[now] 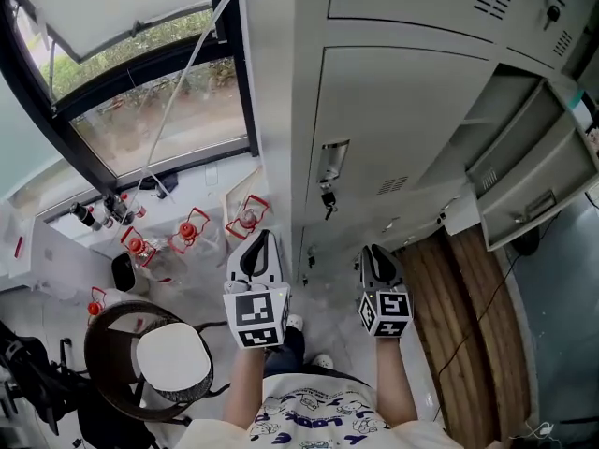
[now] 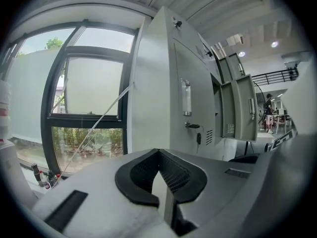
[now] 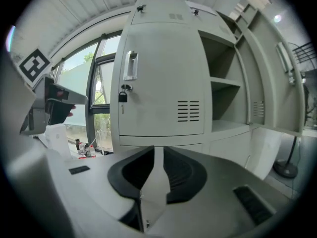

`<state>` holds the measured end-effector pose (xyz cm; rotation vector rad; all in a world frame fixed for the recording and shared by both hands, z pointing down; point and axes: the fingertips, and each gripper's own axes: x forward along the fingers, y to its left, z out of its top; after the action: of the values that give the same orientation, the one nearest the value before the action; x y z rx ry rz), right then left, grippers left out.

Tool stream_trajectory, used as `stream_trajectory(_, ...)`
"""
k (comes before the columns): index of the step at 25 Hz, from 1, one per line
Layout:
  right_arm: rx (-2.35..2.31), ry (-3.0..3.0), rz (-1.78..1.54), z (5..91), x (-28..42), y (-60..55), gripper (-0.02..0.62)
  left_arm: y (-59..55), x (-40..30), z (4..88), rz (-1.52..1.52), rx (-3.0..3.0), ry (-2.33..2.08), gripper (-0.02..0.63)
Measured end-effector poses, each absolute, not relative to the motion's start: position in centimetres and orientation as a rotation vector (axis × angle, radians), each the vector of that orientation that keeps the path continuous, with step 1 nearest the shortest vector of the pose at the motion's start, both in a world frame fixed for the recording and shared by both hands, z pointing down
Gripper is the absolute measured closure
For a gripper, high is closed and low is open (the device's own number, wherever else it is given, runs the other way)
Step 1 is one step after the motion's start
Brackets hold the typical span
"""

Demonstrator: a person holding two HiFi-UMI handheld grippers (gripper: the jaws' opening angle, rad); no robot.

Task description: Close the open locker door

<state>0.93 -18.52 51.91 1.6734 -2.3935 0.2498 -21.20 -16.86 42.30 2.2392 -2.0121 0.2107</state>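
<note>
**Both tongs empty, locker door standing open**

My left tongs (image 2: 158,151) are pinched together at the tips with nothing in them. My right tongs (image 3: 158,150) stand a narrow slit apart, also with nothing between the pads.

Only the head view shows both tongs side by side in front of the lockers, plus a round chair (image 1: 98,354) and red-topped containers (image 1: 192,227) on the floor by the window (image 1: 140,110). Only the right gripper view looks into the open compartment and shows its shelf (image 3: 225,82). The left gripper view mostly takes in the window and the lockers' side.

The open locker door (image 3: 280,78) is pale grey metal with a long handle and a small vent grille, swung out wide to the right. Beside it, the closed door (image 3: 163,73) carries a handle (image 3: 130,65) and a padlock (image 3: 122,97).

The open door lies ahead and off to the right of my right tongs, well apart; the left tongs are farther from it.
</note>
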Motion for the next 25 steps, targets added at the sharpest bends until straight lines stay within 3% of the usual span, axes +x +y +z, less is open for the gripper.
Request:
stream_trajectory(12, 2.022, -2.275, 0.173, 46.6, 15.1, -11.5, 0.537, -14.5, -8.9, 41.5, 0.179, 2.459, -1.817, 0.603)
stream_trajectory(13, 2.040, -2.262, 0.173, 46.5, 16.1, -10.9, 0.515, -14.2, -7.9, 41.4, 0.176, 2.478, -1.800, 0.603)
stream_trajectory(14, 2.058, -2.252, 0.176, 46.3, 17.1, -10.3, 0.443, -14.0, -6.9, 41.2, 0.173, 2.496, -1.784, 0.603)
stream_trajectory(25, 2.272, -2.099, 0.152, 44.7, 25.1, -5.0, 0.440, -12.7, 1.7, 39.3, 0.144, 2.660, -1.596, 0.603)
